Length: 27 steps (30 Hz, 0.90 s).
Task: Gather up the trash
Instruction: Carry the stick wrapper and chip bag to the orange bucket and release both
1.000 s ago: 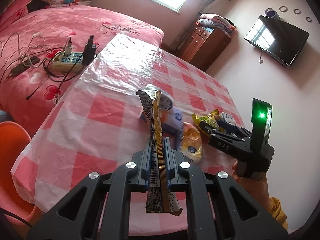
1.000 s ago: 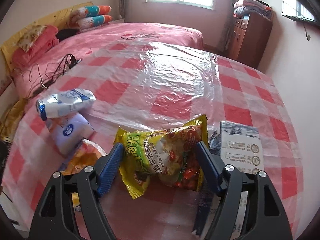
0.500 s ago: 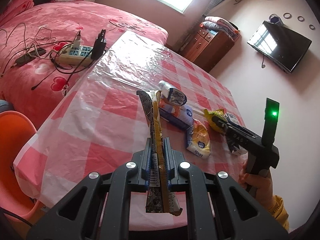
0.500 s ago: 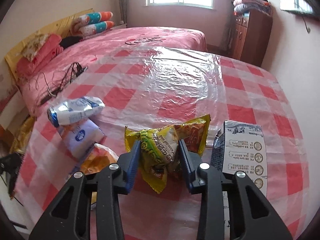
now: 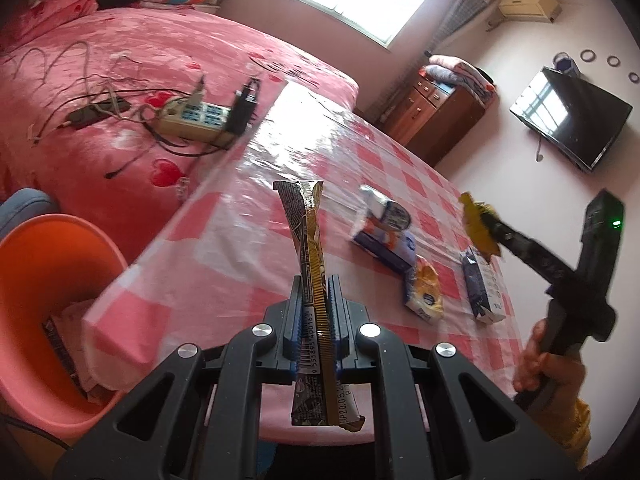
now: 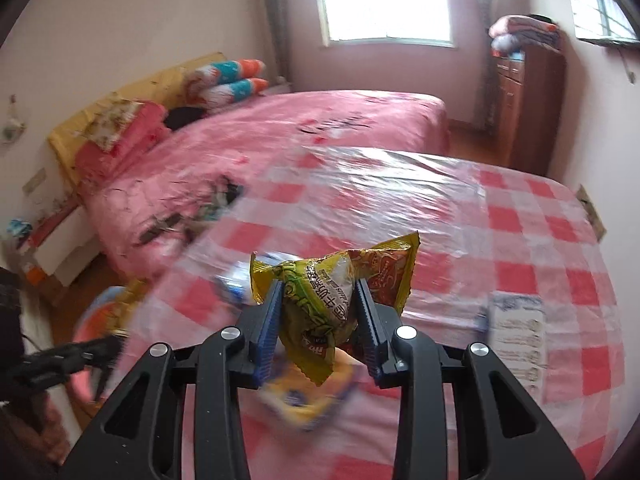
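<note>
Now the left gripper points down over the table edge, fingers clenched on a long flat wrapper standing upright betw. them. Right gripper is tilted down above the table, w/ fingers squeezing a yellow snack bag, clear of the cloth. An orange bin stands beside the table, lower left.

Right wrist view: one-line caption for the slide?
Right gripper shut on a yellow snack bag, lifted above the pink checked tablecloth.
</note>
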Available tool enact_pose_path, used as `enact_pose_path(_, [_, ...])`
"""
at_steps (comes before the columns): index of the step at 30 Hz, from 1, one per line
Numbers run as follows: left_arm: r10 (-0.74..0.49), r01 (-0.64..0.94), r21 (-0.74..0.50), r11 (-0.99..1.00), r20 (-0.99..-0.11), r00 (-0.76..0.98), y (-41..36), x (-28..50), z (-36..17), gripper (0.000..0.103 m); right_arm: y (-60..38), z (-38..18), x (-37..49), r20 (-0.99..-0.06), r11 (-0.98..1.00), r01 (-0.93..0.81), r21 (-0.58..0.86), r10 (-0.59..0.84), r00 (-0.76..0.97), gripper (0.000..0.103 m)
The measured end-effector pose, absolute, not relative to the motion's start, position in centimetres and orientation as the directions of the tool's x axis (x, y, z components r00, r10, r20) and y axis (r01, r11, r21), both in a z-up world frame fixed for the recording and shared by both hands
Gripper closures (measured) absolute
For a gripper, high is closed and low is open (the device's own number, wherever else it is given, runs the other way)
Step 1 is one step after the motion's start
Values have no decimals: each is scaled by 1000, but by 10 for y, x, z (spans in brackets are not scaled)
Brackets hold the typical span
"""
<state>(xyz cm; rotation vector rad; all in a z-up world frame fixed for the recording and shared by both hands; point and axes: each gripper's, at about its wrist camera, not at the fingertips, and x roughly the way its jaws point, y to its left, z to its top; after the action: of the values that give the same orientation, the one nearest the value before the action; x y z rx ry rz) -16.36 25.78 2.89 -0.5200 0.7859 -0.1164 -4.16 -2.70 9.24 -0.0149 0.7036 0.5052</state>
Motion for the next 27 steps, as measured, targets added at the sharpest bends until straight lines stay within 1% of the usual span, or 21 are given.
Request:
enact_pose_path(6, [-218, -171, -476, 863, -655, 723, 292, -183, 28, 90, 37, 110, -65, -605, 775, -604, 186, 575, 551, 66])
enact_pose_path(12, [-118, -286, -456, 842, -675, 728, 333, -208, 21, 90, 116, 109, -94, -618, 632, -747, 208, 677, 400, 66])
enact_pose_path(20, [36, -477, -445, 758, -702, 712, 394, -243, 5, 89, 199, 97, -127, -618, 490, -844, 217, 738, 270, 65])
enact_pose_path(21, [52, -505, -447, 738, -709, 703, 401, -245, 1, 87, 211, 92, -130, -620, 470, -857, 212, 742, 253, 62])
enact_pose_path(22, [61, -524, -446, 725, -717, 694, 406, -247, -3, 78, 223, 85, -131, -629, 456, -865, 209, 740, 238, 52])
enact_pose_path(23, [76, -547, -438, 713, -727, 682, 411, -249, -7, 73, 230, 79, -130, -635, 452, -864, 220, 739, 225, 45])
enact_pose_path(24, [93, -562, -428, 708, -732, 675, 413, -251, -9, 63, 231, 75, -131, -639, 452, -860, 238, 739, 213, 35])
enact_pose_path(25, [106, -572, -420, 704, -735, 669, 415, -251, -10, 52, 231, 70, -128, -643, 459, -845, 276, 741, 193, 31])
enact_pose_path(27, [127, -595, -406, 694, -744, 656, 420, -254, -14, 48, 225, 69, -125, -641, 474, -825, 308, 744, 188, 29])
